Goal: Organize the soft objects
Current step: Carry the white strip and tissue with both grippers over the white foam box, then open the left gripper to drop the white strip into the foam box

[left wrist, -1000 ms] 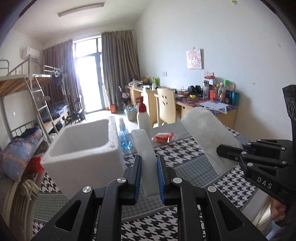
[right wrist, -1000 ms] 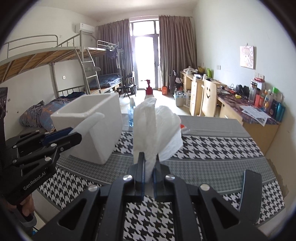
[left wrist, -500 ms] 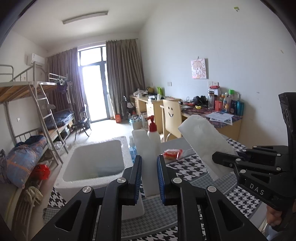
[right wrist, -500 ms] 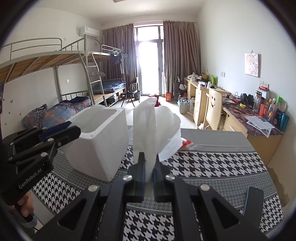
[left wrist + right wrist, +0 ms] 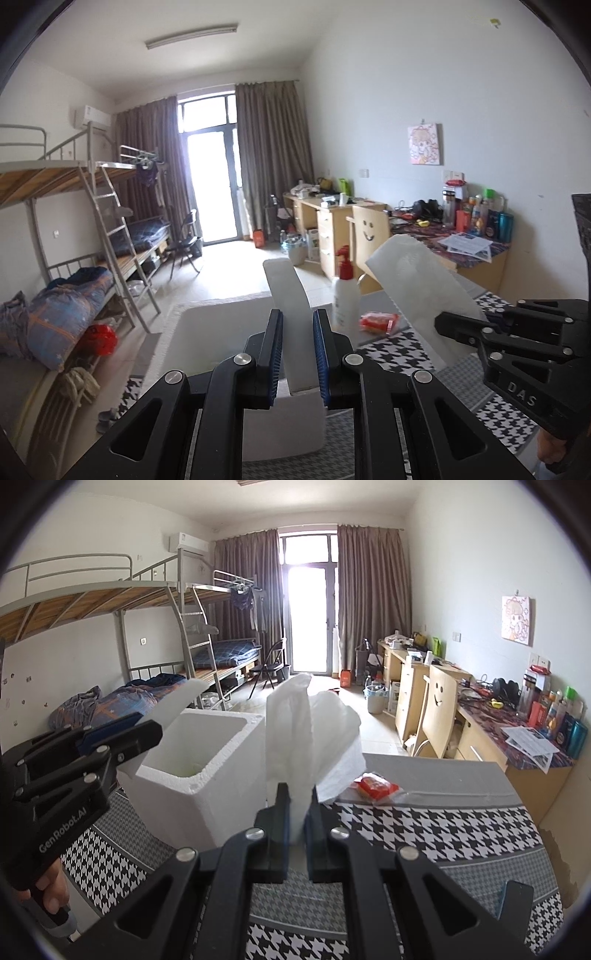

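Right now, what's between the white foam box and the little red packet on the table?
In the right wrist view, the white tissue pinched in the right gripper hangs between the foam box and the red packet.

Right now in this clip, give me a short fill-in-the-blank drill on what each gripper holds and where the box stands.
1. The left gripper is shut on a white foam ____.
2. The right gripper pinches a crumpled white ____.
3. The foam box stands open on the ____-patterned tablecloth.
4. The red packet lies ____ the box, on the table.

Missing words: strip; tissue; houndstooth; outside
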### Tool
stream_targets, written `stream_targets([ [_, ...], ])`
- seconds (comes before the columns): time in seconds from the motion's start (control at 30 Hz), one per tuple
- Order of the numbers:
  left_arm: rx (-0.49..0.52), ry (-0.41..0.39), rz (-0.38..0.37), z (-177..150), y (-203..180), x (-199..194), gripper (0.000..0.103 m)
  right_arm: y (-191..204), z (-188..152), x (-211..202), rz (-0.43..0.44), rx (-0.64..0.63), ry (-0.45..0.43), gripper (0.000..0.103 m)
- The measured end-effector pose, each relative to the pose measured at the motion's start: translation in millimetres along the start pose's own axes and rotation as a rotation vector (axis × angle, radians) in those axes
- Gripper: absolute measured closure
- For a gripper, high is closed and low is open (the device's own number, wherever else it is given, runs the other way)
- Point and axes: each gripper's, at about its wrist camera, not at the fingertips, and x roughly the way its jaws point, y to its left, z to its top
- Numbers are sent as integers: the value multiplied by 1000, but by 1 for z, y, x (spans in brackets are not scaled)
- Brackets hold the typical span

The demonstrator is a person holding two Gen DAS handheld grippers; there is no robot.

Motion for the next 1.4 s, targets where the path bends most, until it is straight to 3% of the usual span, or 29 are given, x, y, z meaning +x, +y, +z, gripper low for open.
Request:
stream_targets([
  [0.53, -68, 55, 124, 3, 45, 35, 85, 33, 26, 38, 39, -63, 11, 94],
  [0.93, -106, 132, 115, -3, 65, 65, 81, 52, 32, 52, 64, -102, 34, 94],
  [1.03, -118, 144, 116, -7, 71, 68, 57, 53, 34, 57, 62, -108, 41, 94],
  [1.1, -129, 134, 136, -8, 77, 65, 24, 54, 34, 60, 62, -109, 47, 94],
  [1.13, -134, 120, 136, -9, 79, 61, 17, 55, 34, 61, 63, -112, 48, 94],
  [1.4, -165, 75, 188, -9, 94, 44, 3, 60, 39, 71, 71, -121, 58, 93],
])
